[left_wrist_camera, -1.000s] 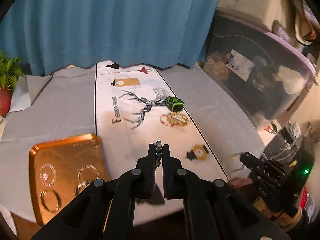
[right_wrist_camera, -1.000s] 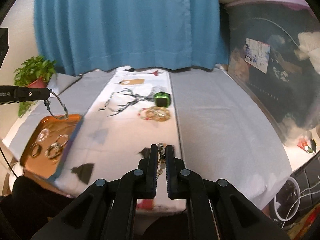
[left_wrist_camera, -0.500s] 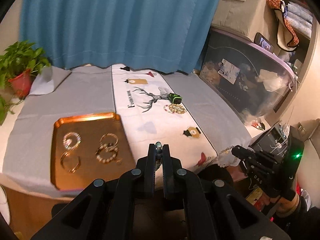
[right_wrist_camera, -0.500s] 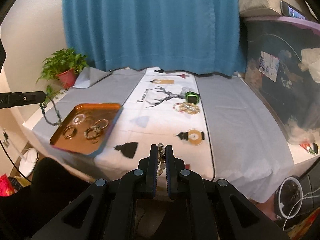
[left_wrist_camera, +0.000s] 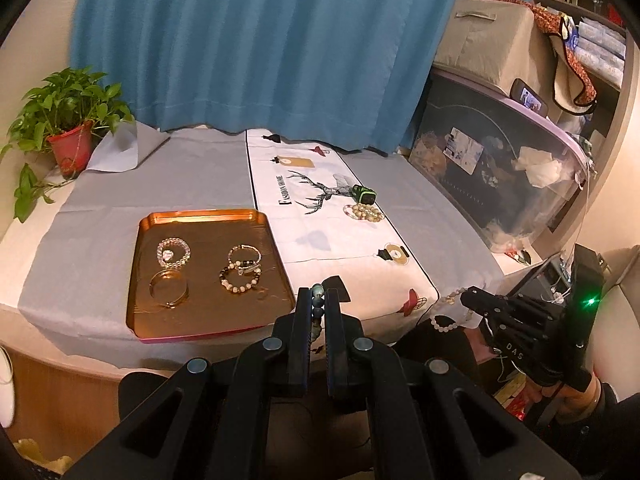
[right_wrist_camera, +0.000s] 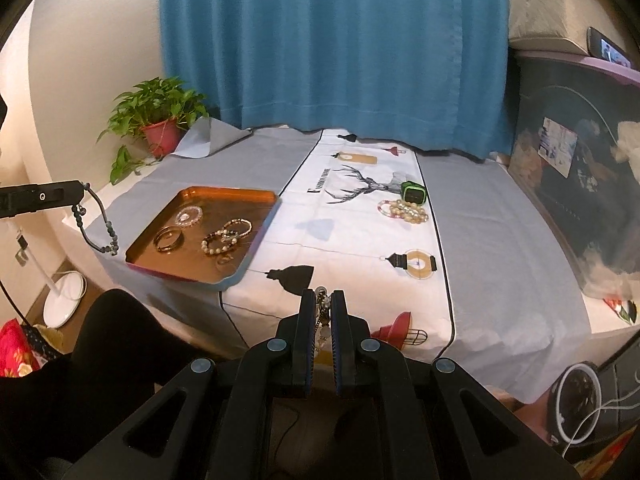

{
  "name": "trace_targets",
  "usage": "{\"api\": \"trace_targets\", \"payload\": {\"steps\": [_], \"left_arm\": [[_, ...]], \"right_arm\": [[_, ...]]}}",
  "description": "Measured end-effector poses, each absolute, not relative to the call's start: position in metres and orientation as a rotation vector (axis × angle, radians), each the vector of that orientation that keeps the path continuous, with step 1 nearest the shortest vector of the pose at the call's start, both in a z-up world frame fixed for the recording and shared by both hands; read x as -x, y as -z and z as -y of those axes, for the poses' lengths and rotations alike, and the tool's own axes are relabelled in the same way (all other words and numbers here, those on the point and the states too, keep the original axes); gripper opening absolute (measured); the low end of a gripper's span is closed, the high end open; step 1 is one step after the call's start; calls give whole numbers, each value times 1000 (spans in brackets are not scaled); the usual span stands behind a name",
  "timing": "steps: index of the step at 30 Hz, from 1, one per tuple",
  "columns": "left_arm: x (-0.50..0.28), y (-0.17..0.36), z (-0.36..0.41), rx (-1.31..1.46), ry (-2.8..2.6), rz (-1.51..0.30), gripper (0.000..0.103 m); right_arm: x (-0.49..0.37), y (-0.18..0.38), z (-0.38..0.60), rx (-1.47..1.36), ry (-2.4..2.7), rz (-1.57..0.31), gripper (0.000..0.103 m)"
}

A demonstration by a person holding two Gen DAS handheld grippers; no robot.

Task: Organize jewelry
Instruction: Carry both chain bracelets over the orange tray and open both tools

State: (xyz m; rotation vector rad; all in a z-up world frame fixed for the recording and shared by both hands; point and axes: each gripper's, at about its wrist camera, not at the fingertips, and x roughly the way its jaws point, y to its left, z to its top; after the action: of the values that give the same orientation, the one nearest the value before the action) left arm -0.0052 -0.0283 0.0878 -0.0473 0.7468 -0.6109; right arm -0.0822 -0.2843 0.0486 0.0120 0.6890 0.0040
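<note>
My left gripper (left_wrist_camera: 317, 292) is shut on a dark bead bracelet (left_wrist_camera: 318, 291), held off the table's front edge; the bracelet hangs from it in the right wrist view (right_wrist_camera: 96, 226). My right gripper (right_wrist_camera: 323, 294) is shut on a pale bead bracelet (right_wrist_camera: 322, 320), which dangles in the left wrist view (left_wrist_camera: 446, 312). A copper tray (left_wrist_camera: 144, 236) holds several bracelets and rings (left_wrist_camera: 240, 268). A pearl bracelet (left_wrist_camera: 362, 212) and a green watch (left_wrist_camera: 363, 195) lie on the white deer runner (left_wrist_camera: 320, 240).
A potted plant (left_wrist_camera: 66, 128) stands at the table's far left. A blue curtain (left_wrist_camera: 248, 48) hangs behind. A dark storage bin (left_wrist_camera: 492, 172) sits to the right. Grey cloth (right_wrist_camera: 500, 248) covers the table. A white lamp base (right_wrist_camera: 64, 294) is on the floor.
Both grippers have pulled back and up from the table, each still holding its bracelet. The tray and runner now look farther away.
</note>
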Motion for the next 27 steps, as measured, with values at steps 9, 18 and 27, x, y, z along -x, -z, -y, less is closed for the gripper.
{"api": "trace_targets", "payload": {"steps": [9, 18, 27], "left_arm": [[6, -88, 23, 63, 614, -741, 4], [3, -83, 18, 74, 606, -754, 4], [-8, -72, 10, 92, 601, -778, 4]], "right_arm": [[83, -49, 276, 1, -15, -696, 8], [76, -46, 269, 17, -24, -712, 8], [63, -41, 259, 32, -37, -742, 8]]}}
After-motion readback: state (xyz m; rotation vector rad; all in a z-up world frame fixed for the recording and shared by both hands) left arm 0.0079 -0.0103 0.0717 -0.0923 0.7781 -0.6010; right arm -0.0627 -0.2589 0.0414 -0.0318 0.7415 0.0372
